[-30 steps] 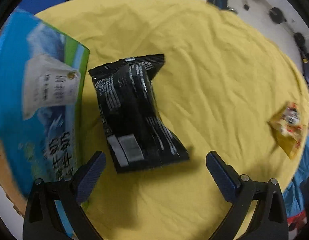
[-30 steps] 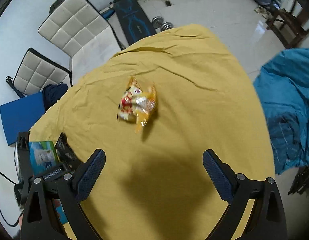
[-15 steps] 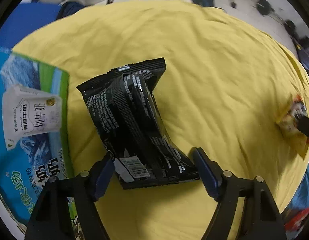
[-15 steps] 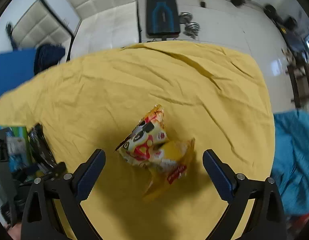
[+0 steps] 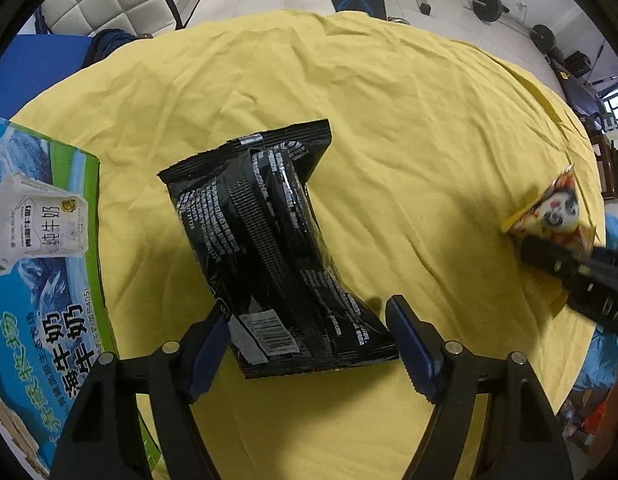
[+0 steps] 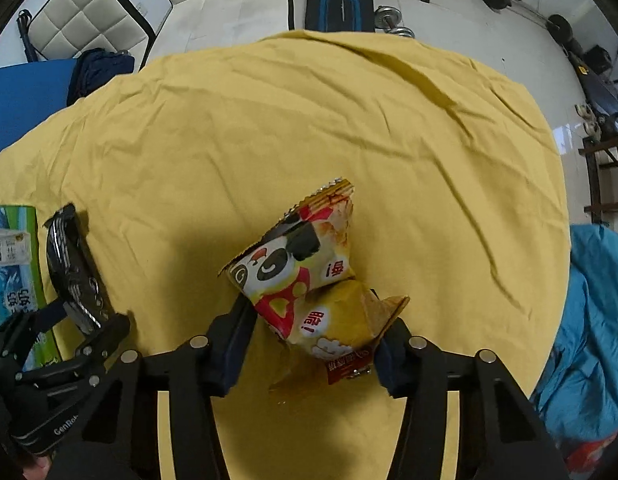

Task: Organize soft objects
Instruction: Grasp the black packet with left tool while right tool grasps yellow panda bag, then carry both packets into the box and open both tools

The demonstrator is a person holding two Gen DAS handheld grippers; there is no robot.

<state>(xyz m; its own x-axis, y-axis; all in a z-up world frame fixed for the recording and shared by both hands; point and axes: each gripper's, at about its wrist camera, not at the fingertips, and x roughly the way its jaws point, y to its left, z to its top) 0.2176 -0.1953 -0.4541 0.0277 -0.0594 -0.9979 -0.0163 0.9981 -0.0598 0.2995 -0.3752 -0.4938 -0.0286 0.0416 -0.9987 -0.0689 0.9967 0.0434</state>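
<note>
Two grips at once: left gripper (image 5: 309,344) fingers pinch the black packet (image 5: 269,256), right gripper (image 6: 313,340) fingers squeeze the panda snack bag (image 6: 305,280) at lower centre; slick film could slip or crush.

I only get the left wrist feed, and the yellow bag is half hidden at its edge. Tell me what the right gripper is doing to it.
Observer: The right gripper is shut on the yellow bag, with both pads pressing its near end.
Operator: Describe how the bag sits.
Observer: It is crumpled at the grip, the panda face is up, and the crimped far seal points away from the gripper.
Operator: Report what lies to its right.
Observer: Yellow cloth, then blue fabric past the table edge.
</note>
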